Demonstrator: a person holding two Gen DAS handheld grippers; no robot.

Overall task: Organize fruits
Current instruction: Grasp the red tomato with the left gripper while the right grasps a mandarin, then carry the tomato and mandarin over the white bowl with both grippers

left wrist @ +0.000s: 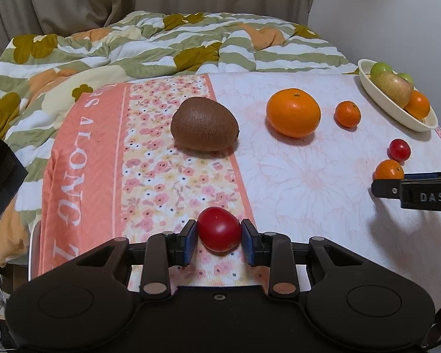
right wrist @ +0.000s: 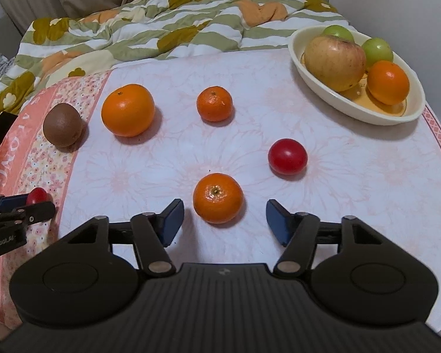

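My left gripper [left wrist: 219,236] is shut on a small red tomato [left wrist: 219,229] that rests on the floral cloth; the right wrist view shows this tomato [right wrist: 37,195] at the far left. My right gripper [right wrist: 224,209] stands open around a mandarin [right wrist: 218,197], with a gap between each blue pad and the fruit. Further back lie a kiwi [left wrist: 204,123], a large orange [right wrist: 128,110], a small mandarin [right wrist: 214,103] and a second red tomato [right wrist: 287,156]. A cream bowl [right wrist: 323,88] at the back right holds an apple [right wrist: 333,61], two green fruits and an orange.
The fruit lies on a pink and white cloth [right wrist: 352,191] over a table. Behind it lies a rumpled flowered quilt [left wrist: 132,47] against curtains. A dark object [left wrist: 0,176] juts in at the left edge. The cloth's right edge runs just past the bowl.
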